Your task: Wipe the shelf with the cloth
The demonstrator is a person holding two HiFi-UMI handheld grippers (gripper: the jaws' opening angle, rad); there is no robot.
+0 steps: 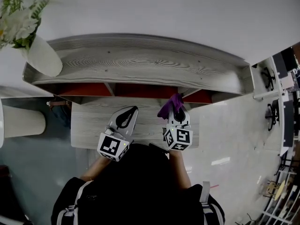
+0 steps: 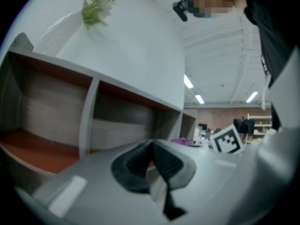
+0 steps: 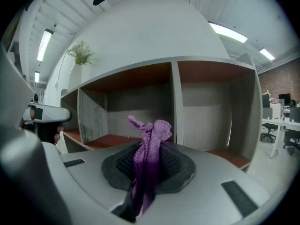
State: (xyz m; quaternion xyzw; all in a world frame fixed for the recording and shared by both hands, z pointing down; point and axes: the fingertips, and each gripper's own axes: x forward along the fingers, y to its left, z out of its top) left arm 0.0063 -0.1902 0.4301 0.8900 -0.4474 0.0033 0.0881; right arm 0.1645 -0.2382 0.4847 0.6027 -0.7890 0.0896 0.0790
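Note:
A purple knitted cloth (image 3: 149,149) is pinched upright between the jaws of my right gripper (image 3: 147,165), which is shut on it. In the head view that cloth (image 1: 169,107) sticks out ahead of the right gripper (image 1: 177,117), just in front of the grey wooden shelf unit (image 1: 140,62). The shelf (image 3: 173,107) has three open compartments with orange-red floors (image 3: 108,141). My left gripper (image 1: 124,118) hovers beside the right one, its jaws shut with nothing between them (image 2: 151,165).
A white vase with a green and white plant (image 1: 33,46) stands on the shelf's top at the left end. A lower grey table (image 1: 89,125) lies under both grippers. A white cylinder (image 1: 21,122) stands at the left. Office desks and chairs (image 1: 276,107) fill the right.

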